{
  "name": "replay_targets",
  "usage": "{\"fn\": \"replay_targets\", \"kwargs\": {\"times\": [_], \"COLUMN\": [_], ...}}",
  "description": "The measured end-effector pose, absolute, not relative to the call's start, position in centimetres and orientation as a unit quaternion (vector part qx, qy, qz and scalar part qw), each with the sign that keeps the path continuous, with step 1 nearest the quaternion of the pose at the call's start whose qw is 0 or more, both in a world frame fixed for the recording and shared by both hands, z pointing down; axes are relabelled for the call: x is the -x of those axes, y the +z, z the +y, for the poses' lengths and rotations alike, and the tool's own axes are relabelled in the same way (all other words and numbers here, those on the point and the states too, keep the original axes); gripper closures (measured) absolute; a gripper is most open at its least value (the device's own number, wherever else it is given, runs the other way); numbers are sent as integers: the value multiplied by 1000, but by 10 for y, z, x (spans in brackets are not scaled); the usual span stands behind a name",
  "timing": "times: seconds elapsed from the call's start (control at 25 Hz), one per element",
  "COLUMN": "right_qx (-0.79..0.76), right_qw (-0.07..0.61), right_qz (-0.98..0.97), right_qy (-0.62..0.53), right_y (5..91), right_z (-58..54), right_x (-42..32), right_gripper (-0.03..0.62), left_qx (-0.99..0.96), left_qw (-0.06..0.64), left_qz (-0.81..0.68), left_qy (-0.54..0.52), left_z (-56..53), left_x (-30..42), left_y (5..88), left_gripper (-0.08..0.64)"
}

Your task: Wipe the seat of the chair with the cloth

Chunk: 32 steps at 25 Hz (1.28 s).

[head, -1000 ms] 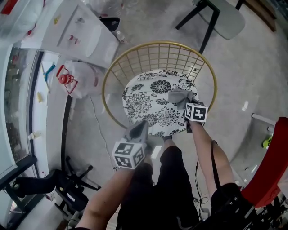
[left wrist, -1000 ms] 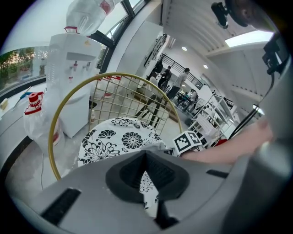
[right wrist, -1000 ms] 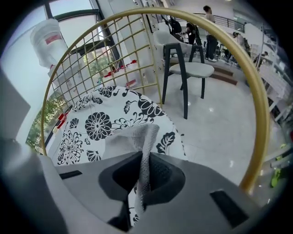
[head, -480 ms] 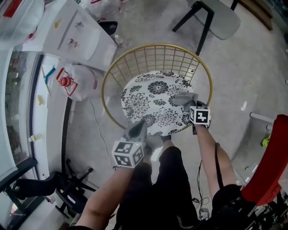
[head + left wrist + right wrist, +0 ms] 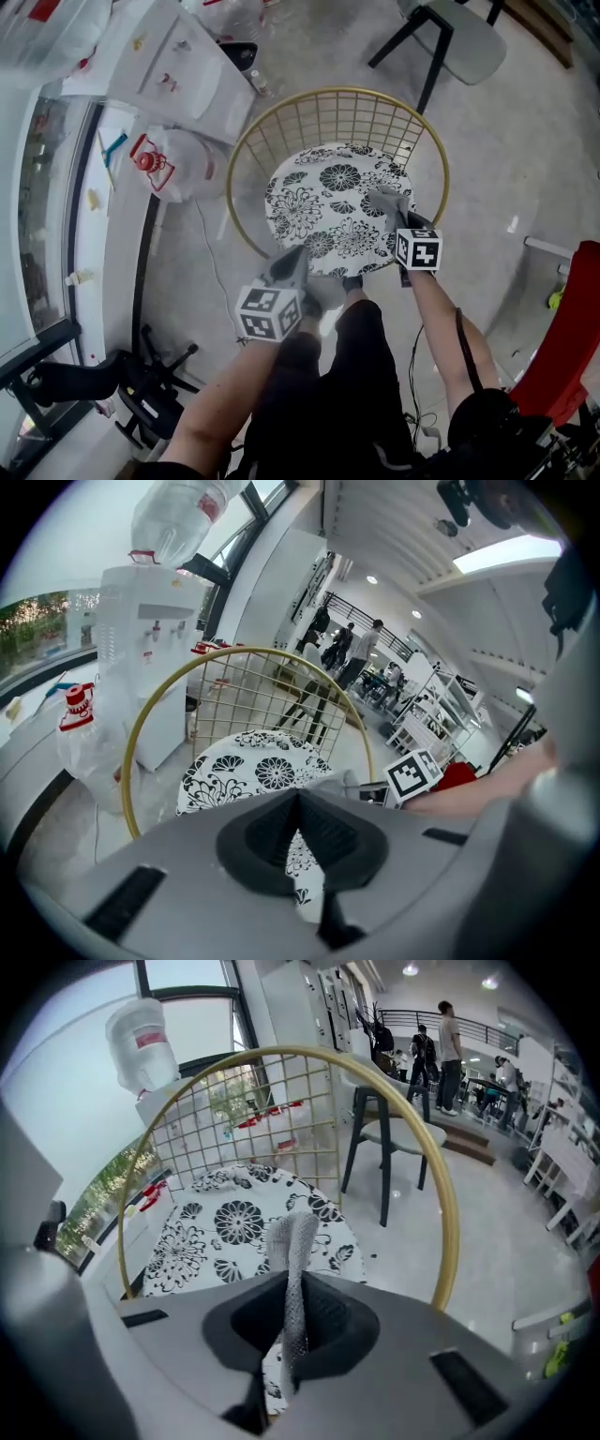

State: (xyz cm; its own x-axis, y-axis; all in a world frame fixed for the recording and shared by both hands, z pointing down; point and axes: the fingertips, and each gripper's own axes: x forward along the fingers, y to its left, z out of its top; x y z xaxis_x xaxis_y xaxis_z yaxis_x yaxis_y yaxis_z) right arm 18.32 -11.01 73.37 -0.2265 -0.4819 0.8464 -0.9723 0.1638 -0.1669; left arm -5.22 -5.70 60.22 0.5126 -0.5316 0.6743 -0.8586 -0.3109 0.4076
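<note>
The chair has a gold wire back and a round seat with black flowers on white. A grey cloth lies on the seat's right part, and my right gripper is shut on it. In the right gripper view the cloth sticks up from between the closed jaws over the seat. My left gripper hangs shut and empty just off the seat's near edge. In the left gripper view the seat lies ahead, with the right gripper's marker cube beside it.
A white water dispenser and a white plastic bag stand left of the chair. A grey chair stands behind it, a red seat at the right, and a black chair base at the lower left. People stand far off.
My right gripper has drawn the cloth a little over the seat's right part, toward its near right edge. The left gripper has hardly moved.
</note>
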Motion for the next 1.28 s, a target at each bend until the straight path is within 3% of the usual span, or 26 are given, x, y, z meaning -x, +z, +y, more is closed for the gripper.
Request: {"fn": "replay_targets", "kwargs": {"times": [0.44,0.68,0.92,1.28], "right_qx": [-391,-335,-325,-357], "right_qw": [271,205,220,263], "right_qz": [-782,-799,-771,-740], "right_qy": [403,456,502,505], "right_y": [698,694,735,780], "right_z": [-74,-65,-54,-52], "right_x": [-1,78,106,91], "right_gripper": [569,569,569,569], "left_qx": [-757,-741,-732,-724], "left_qw": [391,399,405,413], "left_qz": [-478,-497,-507,-513], "left_qy": [213,210,208,206], "left_z": [-32,-16,0,10], "left_x": [104,131,148,164], "left_y": [605,611,619,628], "left_gripper": [554,554,554,554]}}
